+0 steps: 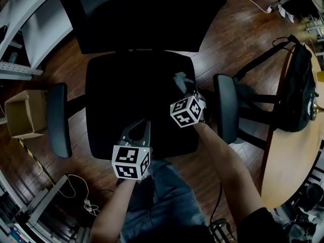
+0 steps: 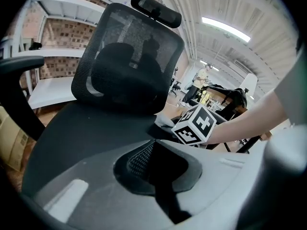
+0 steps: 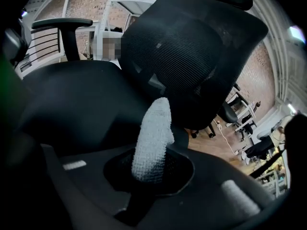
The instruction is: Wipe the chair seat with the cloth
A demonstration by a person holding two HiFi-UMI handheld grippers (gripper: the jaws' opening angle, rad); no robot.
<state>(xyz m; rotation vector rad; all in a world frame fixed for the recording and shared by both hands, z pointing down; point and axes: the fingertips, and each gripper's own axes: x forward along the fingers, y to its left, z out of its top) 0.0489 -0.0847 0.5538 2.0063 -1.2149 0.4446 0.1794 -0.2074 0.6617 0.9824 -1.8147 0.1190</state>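
Cloth (image 3: 152, 138): pinched in R claw (image 3: 147, 176), jaws shut on its lower end, pale nubbly roll poking out past the tips toward backrest (image 3: 192, 47). Hangs over right part of seat (image 1: 126, 85), near right armrest (image 1: 225, 108). Contact w/ seat not readable in any view.

L claw (image 2: 154, 163): jaws together, nothing between. Parked over near edge of seat, near-left of R claw.

Step in hand, by judgement: wiping pass on right side, most of seat yet to cover.

To do it well:
- Tilt R claw down so the free length of cloth lies flat on the fabric, not just its tip.
- Narrow roll exposed, so expect thin strokes and overlap them.
- Press lightly. Keep jaw plastic off the seat; drag cloth, not claw.
- Work in straight lanes, far to near, then shift left. Incl. edges by both armrests and the strip under the backrest.
- Grip firm: soft roll, prob. liable to slip out if snagged on the weave.
- Lift L claw clear of the wiping path, or brace it on left armrest (image 1: 58, 118) to stop the chair swivelling on the wood floor (image 1: 238, 39).
- Mind R forearm vs right armrest on far reaches.
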